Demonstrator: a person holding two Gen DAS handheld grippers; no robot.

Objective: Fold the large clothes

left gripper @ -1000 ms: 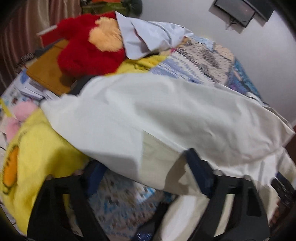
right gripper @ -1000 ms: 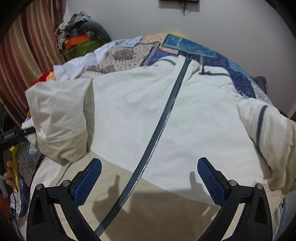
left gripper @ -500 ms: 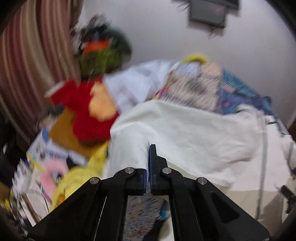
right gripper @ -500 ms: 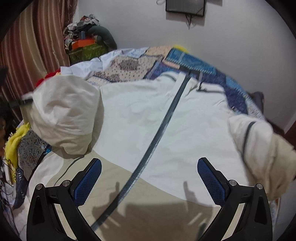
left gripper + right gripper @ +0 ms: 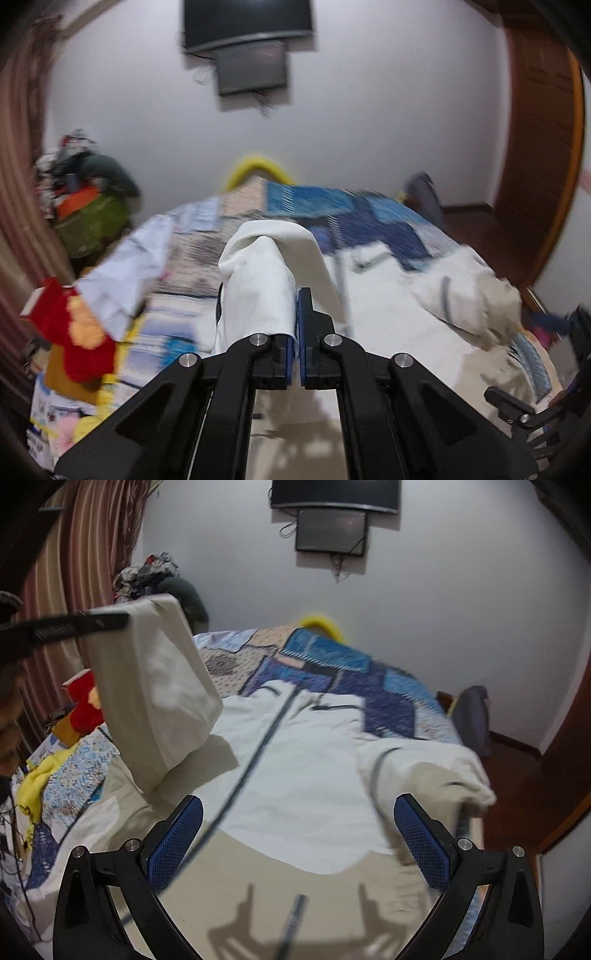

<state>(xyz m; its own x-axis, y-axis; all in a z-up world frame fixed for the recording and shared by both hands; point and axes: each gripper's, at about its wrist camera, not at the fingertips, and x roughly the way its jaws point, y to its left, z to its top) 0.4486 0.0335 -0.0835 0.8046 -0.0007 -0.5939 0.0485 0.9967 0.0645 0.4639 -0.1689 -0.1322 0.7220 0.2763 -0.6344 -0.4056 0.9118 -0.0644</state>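
A large white and beige jacket point(image 5: 303, 760) with a dark front zipper lies spread on the bed. My left gripper point(image 5: 295, 325) is shut on the jacket's left sleeve point(image 5: 266, 280) and holds it lifted; the sleeve point(image 5: 155, 701) hangs raised at the left of the right wrist view. My right gripper point(image 5: 299, 842) is open and empty, hovering above the jacket's beige hem. The right sleeve point(image 5: 424, 775) lies bunched at the bed's right edge.
A blue patchwork quilt point(image 5: 354, 679) covers the bed. Red and yellow plush and clothes point(image 5: 81, 332) lie at the left. A clothes pile point(image 5: 85, 206) stands by the curtain. A wall screen point(image 5: 332, 528) hangs behind. A wooden door point(image 5: 543, 147) is at the right.
My left gripper shut on the left sleeve and lifted it up and over the jacket. My right gripper stayed open and moved slightly toward the hem.
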